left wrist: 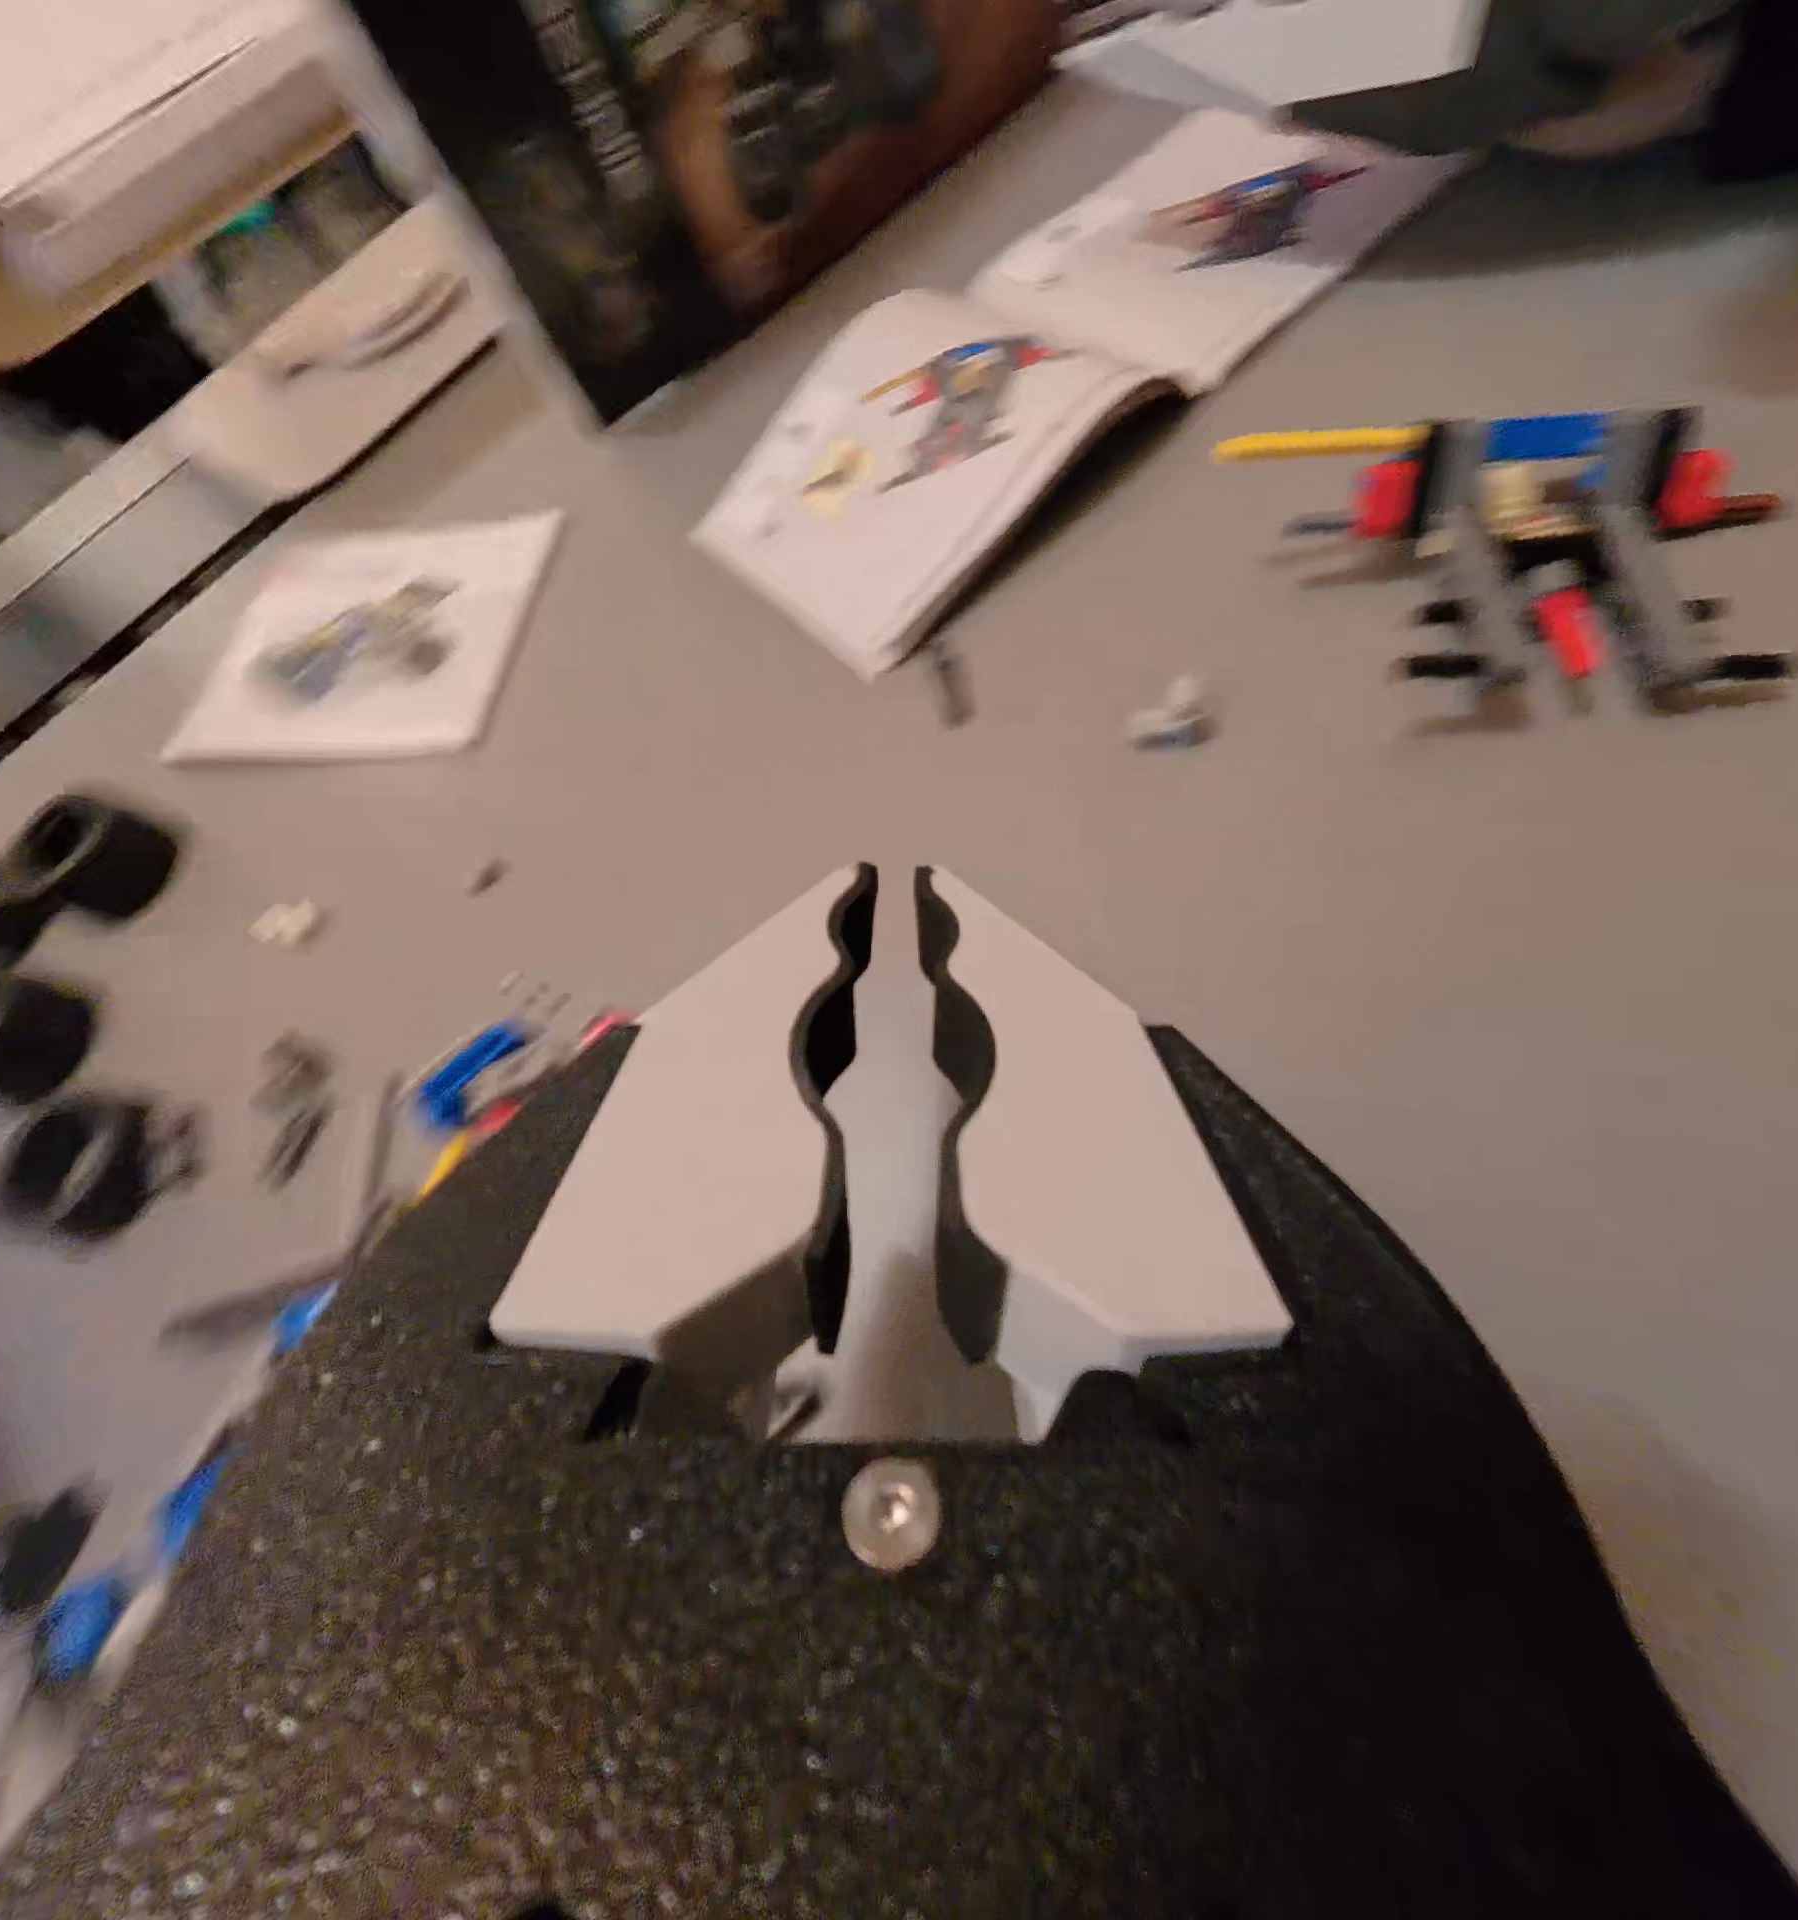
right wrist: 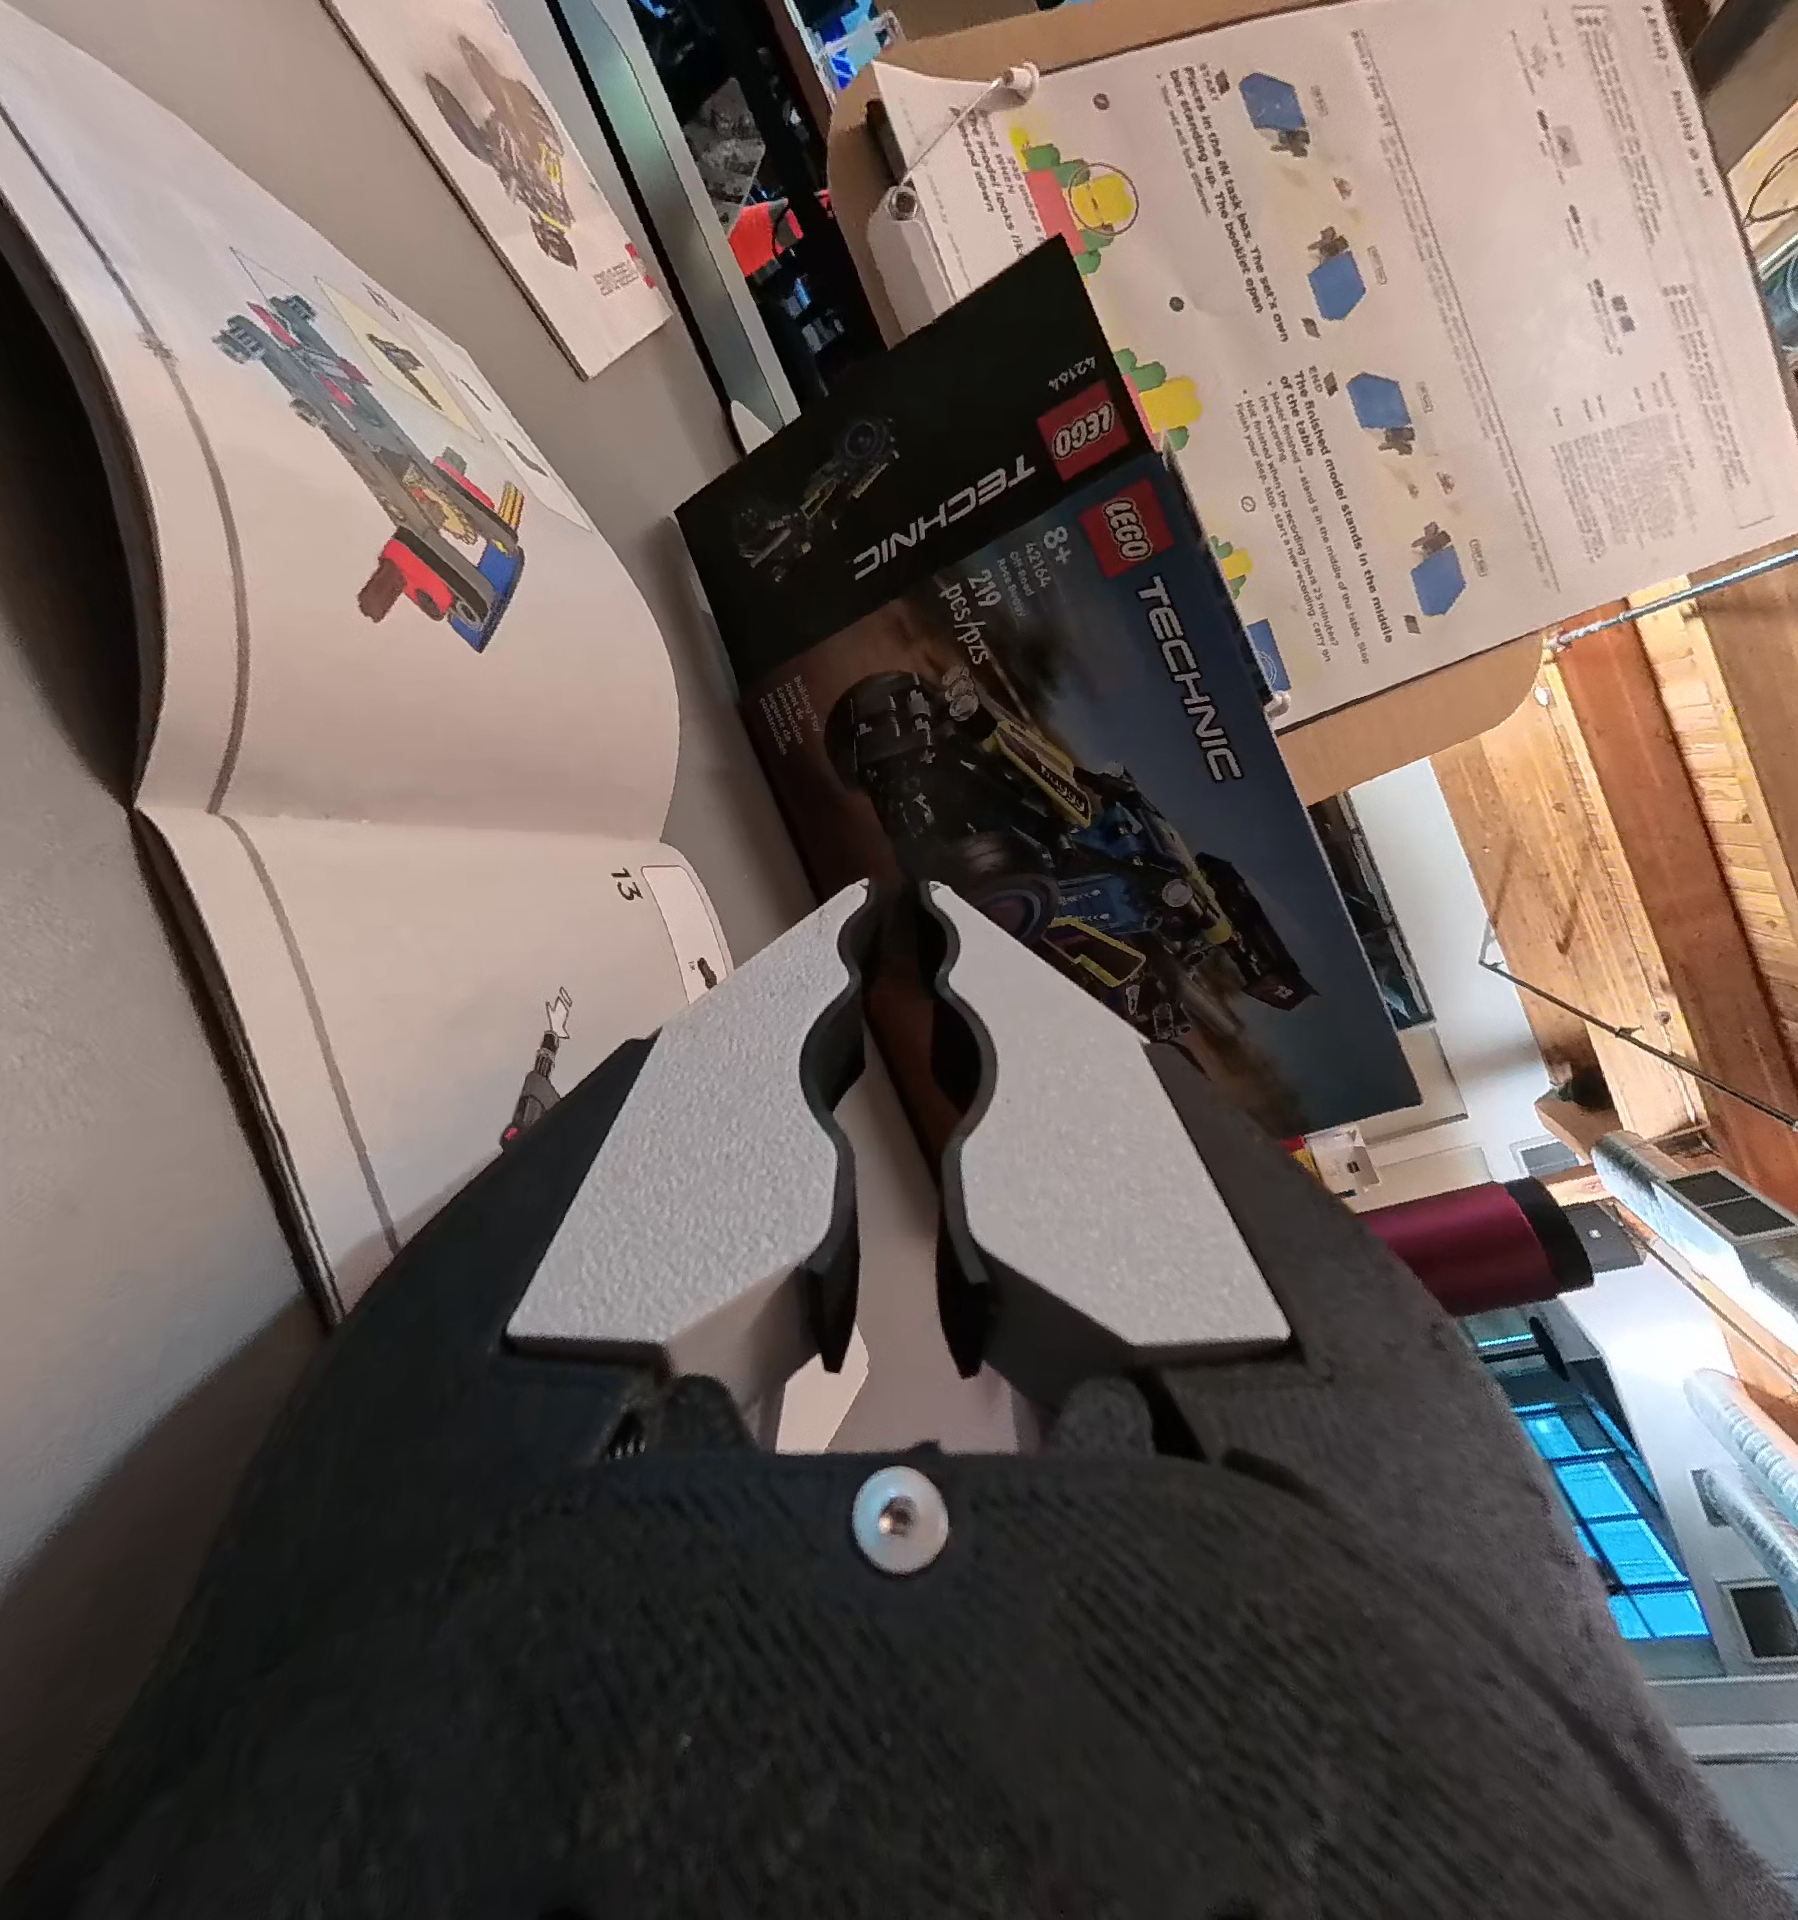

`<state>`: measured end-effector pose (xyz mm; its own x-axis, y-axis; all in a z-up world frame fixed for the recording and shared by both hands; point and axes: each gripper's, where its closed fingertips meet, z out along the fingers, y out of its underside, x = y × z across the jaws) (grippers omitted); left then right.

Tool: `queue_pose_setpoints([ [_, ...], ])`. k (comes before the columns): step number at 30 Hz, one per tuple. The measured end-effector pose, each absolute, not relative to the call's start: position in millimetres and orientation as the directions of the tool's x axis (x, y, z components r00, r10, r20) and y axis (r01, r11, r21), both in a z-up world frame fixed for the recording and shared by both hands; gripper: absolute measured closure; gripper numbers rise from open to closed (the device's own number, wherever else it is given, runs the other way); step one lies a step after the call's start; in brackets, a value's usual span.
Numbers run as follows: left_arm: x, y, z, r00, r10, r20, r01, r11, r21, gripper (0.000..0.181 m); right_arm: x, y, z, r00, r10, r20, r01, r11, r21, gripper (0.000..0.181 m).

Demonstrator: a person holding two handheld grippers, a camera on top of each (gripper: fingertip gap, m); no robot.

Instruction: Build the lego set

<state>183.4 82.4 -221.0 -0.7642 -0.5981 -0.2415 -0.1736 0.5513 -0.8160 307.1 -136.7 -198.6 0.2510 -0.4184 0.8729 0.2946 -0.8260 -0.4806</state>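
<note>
While both grippers' fingers (left wrist: 760, 1101) sit nearly together holding nothing, the instruction booklet (left wrist: 988, 436) lies open mid-bench beside the half-built car (left wrist: 1539, 540) for checking.

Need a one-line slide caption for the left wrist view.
Left gripper, nearly shut and empty, above gray table; open instruction booklet and partial model ahead.

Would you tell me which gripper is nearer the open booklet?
Right. The right gripper hangs just over the open booklet; the left gripper is farther back across bare table.
</note>
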Motion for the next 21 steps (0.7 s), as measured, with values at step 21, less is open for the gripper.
queue_pose_setpoints([
  [21,247,189,-259,-0.700,-0.714,-0.018,-0.539,0.545,-0.642,0.171,309,-137,-205,0.245,-0.369,0.896,0.280,-0.858,-0.430,0.179],
])
